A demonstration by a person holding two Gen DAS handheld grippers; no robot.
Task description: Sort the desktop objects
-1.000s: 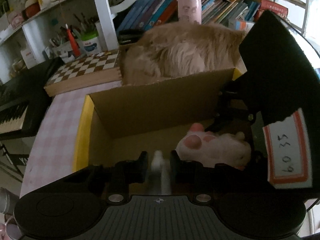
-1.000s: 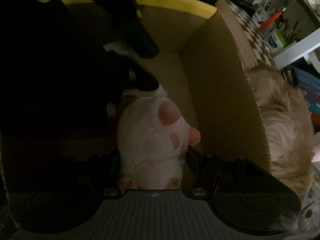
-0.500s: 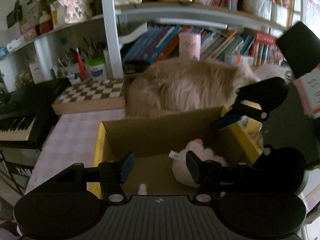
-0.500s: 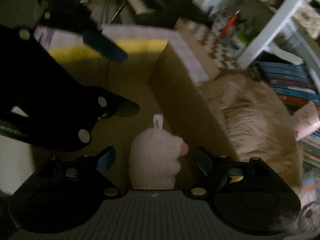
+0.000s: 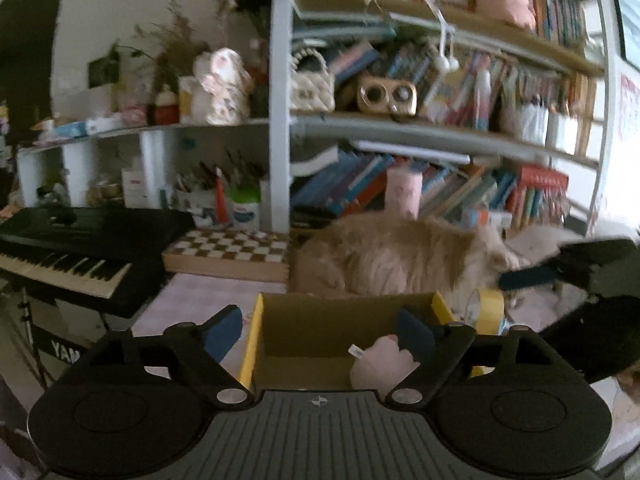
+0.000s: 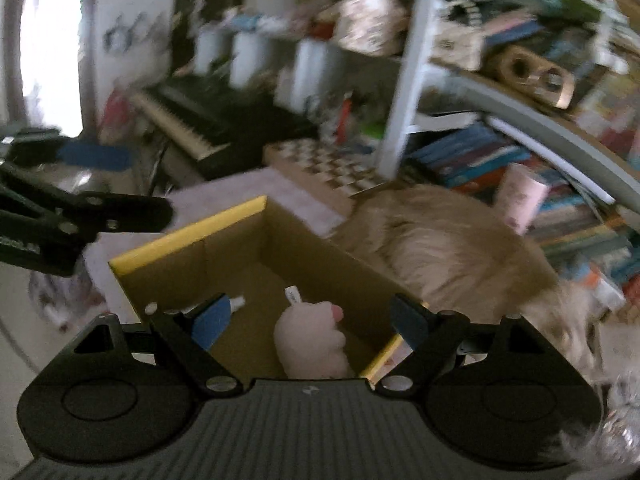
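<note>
At the bottom centre of both views, a pink plush paw (image 6: 310, 338) lies inside the yellow-edged cardboard box (image 6: 320, 264), with a small white bottle (image 6: 237, 301) near it. The left gripper (image 5: 318, 330) is opening wide with nothing held between its pads. The right gripper (image 6: 308, 320) stands wide above the box, gripping nothing.

only "yam" in white letters reads, on the keyboard stand (image 5: 60, 350); nothing else is legible.
</note>
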